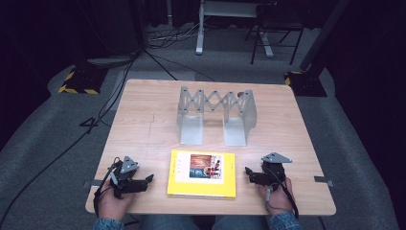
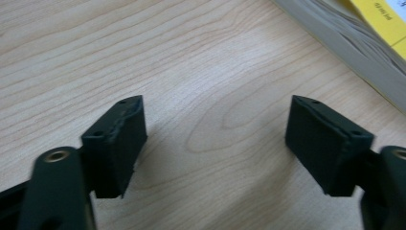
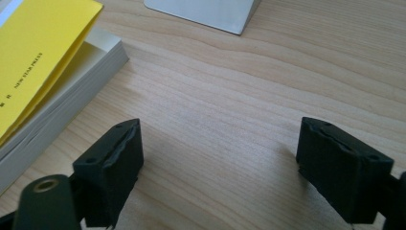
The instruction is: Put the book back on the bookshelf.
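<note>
While the yellow book lies flat on the wooden table near its front edge, it is flanked by 2 hand-held grippers, 1 on each side and each a little apart from it. The left gripper is held low over the table just left of the book, its jaws turned toward the book's left edge; in the left gripper view its jaws are seen spread wide with bare wood between them and nothing grasped, and the book's page block is seen at the upper right. The right gripper is held just right of the book, pointed toward its right edge; in the right gripper view its jaws are likewise spread apart over bare wood, released, with the book's yellow cover and page edges seen at the left. Neither gripper is touching the book. Behind the book, toward the middle of the table, a grey metal expanding rack is stood upright on 2 flat feet, well apart from both grippers.
</note>
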Tool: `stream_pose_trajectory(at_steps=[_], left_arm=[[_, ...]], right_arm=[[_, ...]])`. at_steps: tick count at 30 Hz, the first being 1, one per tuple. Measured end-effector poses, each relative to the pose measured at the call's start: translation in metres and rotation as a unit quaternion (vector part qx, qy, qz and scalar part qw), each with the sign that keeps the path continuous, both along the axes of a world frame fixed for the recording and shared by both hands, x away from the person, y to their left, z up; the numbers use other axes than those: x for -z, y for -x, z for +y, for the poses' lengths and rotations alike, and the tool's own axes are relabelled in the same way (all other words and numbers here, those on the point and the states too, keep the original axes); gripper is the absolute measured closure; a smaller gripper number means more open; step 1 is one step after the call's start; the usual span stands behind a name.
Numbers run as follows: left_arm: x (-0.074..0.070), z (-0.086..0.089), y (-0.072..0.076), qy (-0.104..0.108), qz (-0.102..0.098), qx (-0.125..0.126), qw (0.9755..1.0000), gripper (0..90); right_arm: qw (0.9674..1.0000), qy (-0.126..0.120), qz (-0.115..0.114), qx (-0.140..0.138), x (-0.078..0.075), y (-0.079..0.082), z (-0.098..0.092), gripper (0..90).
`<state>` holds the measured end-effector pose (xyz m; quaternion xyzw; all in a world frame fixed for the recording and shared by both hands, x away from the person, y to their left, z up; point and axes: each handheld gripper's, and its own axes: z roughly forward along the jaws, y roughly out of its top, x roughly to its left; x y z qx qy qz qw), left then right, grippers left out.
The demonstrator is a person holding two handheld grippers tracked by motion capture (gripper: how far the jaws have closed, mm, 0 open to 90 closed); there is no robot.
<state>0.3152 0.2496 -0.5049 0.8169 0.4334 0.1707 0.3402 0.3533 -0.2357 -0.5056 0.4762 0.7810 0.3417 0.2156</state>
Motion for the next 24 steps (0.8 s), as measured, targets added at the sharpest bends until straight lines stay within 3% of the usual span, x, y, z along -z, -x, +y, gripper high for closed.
stream_pose_trajectory(at_steps=[3, 6, 8, 11, 12, 18, 21, 22, 23, 24], left_arm=[[0.000, 0.001, 0.002, 0.006, -0.003, -0.009, 0.9999, 28.5], [-0.001, 0.003, 0.005, 0.013, -0.005, -0.023, 0.9996, 41.4], [-0.003, 0.004, 0.004, 0.032, 0.013, -0.037, 0.9987, 44.9], [-0.009, 0.007, 0.001, 0.088, 0.058, -0.059, 0.9926, 48.3], [-0.011, 0.007, 0.001, 0.094, 0.060, -0.059, 0.9920, 48.6], [-0.026, -0.004, 0.003, 0.099, 0.037, -0.039, 0.9937, 48.4], [-0.028, -0.009, 0.004, 0.108, 0.024, -0.035, 0.9933, 46.0], [-0.028, -0.013, 0.005, 0.113, -0.012, -0.022, 0.9933, 45.9], [-0.028, -0.017, 0.006, 0.117, -0.026, -0.018, 0.9926, 47.2], [-0.028, -0.018, 0.005, 0.120, -0.026, -0.018, 0.9922, 47.9]], right_arm=[[1.0000, -0.002, -0.004, 0.000, 0.000, 0.003, 0.001, 22.0], [0.9999, -0.008, -0.010, 0.000, -0.001, 0.007, 0.002, 34.2], [0.9999, -0.010, -0.013, -0.002, -0.001, 0.010, 0.003, 39.9], [0.9998, -0.011, -0.016, -0.006, -0.001, 0.013, 0.006, 43.9], [0.9998, -0.011, -0.016, -0.008, -0.001, 0.014, 0.007, 44.6], [0.9994, -0.012, -0.015, -0.029, -0.001, 0.021, 0.018, 44.6], [0.9992, -0.013, -0.015, -0.033, -0.001, 0.021, 0.021, 44.6], [0.9992, -0.012, -0.015, -0.036, -0.001, 0.021, 0.021, 44.4], [0.9992, -0.012, -0.015, -0.036, -0.001, 0.021, 0.021, 44.3], [0.9991, -0.012, -0.015, -0.036, -0.001, 0.021, 0.021, 44.2]])
